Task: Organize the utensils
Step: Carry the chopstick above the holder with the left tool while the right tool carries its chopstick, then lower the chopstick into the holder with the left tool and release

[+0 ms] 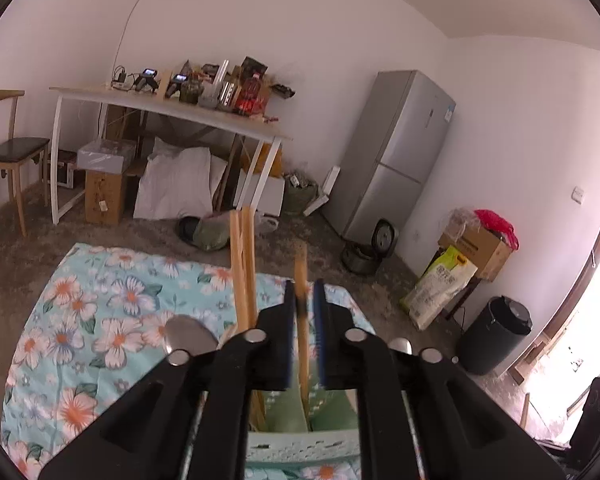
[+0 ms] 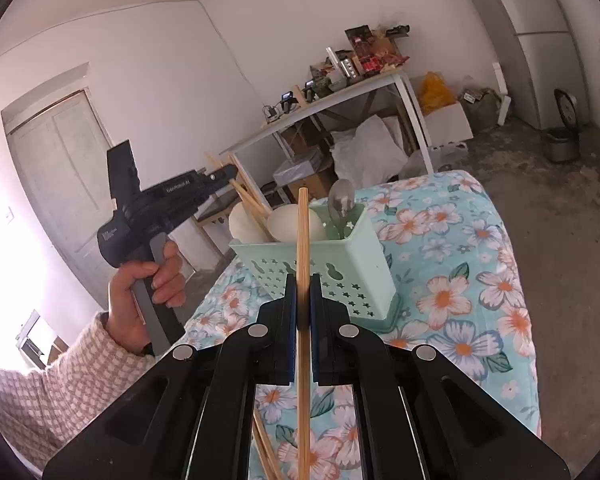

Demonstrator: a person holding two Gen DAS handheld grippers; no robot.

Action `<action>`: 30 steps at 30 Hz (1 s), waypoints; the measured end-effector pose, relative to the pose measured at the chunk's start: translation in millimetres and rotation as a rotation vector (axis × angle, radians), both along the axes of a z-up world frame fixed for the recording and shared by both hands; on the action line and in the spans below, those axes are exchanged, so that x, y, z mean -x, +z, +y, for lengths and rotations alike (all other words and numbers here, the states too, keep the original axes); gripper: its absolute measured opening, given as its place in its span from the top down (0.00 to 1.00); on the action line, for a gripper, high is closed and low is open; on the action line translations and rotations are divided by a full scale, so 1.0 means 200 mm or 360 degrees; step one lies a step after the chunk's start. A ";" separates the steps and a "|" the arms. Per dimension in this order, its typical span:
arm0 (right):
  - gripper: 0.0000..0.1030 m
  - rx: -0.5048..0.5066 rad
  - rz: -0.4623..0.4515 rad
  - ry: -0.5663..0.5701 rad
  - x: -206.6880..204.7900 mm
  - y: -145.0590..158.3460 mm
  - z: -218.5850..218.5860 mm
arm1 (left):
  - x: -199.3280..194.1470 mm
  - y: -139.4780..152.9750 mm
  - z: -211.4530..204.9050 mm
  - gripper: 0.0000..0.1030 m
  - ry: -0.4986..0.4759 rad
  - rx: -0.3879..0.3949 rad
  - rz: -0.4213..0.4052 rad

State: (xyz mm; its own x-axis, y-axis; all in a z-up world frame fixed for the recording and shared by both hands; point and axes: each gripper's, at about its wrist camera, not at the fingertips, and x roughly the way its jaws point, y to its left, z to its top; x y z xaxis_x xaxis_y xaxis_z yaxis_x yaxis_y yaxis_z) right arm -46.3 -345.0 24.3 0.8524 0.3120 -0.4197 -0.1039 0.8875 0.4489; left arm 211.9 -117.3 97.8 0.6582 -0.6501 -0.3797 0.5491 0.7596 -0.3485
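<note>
Right claw (image 2: 303,280) clenches a chopstick (image 2: 303,232) — green caddy (image 2: 340,264) holds spoons (image 2: 341,200), chopsticks (image 2: 252,200) — left claw (image 1: 304,286) loosened.

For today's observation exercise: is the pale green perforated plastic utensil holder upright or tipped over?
Upright. The pale green perforated plastic utensil holder stands on its base on the floral cloth, its opening upward.

I can't make out the small white lettering on the side of my left gripper (image 2: 220,174). The print on the yellow-green sack (image 1: 440,284) is also too blurred to read.
</note>
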 end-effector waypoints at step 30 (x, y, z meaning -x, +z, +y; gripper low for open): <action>0.96 0.0273 -0.0422 0.0297 -0.59 0.66 0.40 | 0.69 -0.56 0.62 0.21 -0.0114 -0.0121 0.0314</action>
State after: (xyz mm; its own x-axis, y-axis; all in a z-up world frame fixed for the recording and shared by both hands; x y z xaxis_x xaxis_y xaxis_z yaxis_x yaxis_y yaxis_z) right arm 72.5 -264.8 155.9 0.8737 0.4165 -0.2515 -0.3636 0.9024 0.2312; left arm 74.2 6.3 -14.8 0.5194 -0.6571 -0.5463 0.5294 0.7492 -0.3979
